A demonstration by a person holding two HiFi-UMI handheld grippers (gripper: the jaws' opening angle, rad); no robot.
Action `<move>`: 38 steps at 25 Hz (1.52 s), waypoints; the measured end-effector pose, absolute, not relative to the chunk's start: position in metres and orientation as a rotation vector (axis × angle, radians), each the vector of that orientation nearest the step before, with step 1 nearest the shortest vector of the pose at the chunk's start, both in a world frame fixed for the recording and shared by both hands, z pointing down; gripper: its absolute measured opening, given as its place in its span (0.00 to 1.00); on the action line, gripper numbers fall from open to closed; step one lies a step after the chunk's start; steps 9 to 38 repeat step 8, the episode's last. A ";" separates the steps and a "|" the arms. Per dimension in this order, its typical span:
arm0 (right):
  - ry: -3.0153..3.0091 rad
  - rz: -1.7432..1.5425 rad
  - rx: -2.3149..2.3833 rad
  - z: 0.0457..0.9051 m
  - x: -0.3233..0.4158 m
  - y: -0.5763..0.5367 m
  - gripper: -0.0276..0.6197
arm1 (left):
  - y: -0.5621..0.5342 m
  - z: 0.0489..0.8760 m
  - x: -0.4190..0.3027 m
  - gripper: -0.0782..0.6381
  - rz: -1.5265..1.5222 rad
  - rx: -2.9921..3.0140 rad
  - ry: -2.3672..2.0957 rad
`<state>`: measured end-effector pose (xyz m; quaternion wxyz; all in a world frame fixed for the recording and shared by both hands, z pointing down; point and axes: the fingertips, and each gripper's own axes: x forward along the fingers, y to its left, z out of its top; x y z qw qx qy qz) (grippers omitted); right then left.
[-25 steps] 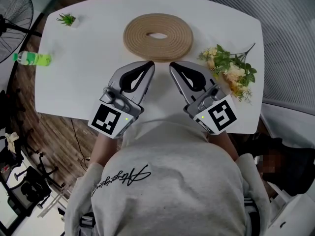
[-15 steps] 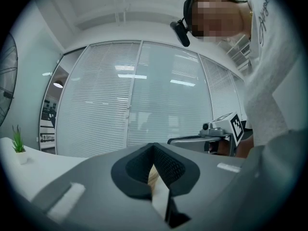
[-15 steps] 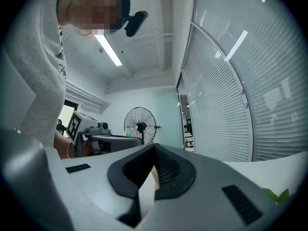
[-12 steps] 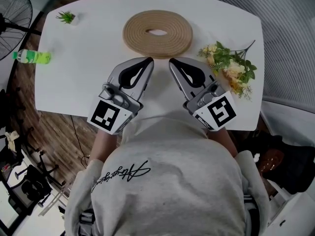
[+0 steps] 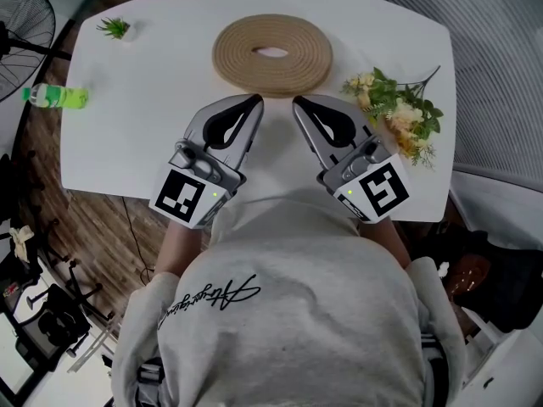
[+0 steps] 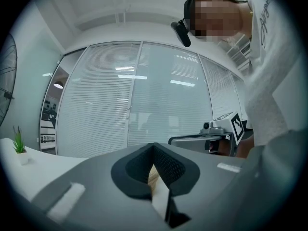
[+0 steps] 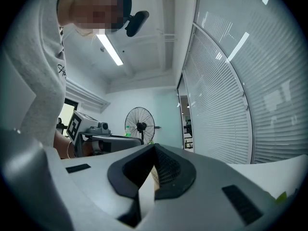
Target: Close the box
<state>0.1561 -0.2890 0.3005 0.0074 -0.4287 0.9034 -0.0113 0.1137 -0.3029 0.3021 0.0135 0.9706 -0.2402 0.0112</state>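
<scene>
No box shows in any view. My left gripper rests low over the white table, jaws shut with nothing between them. My right gripper sits beside it, also shut and empty. Both tips point toward a round woven mat just beyond them. The left gripper view looks along the shut left gripper and catches the right gripper's marker cube. The right gripper view looks along the shut right gripper, with the left gripper's cube at its left.
A bunch of artificial flowers lies at the table's right. A green bottle and a small potted plant stand at the left edge. A floor fan stands beyond the table's left corner. Window blinds close off the room.
The head view has shifted slightly. Both grippers stay shut and keep about the same place before the mat.
</scene>
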 end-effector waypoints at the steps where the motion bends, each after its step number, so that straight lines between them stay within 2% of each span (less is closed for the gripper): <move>1: 2.828 -0.035 -1.339 0.301 0.155 -0.289 0.04 | -0.303 0.302 0.113 0.11 0.033 3.025 -0.747; 38: 2.827 -0.030 -1.345 0.301 0.157 -0.288 0.04 | -0.301 0.300 0.116 0.11 0.028 3.014 -0.740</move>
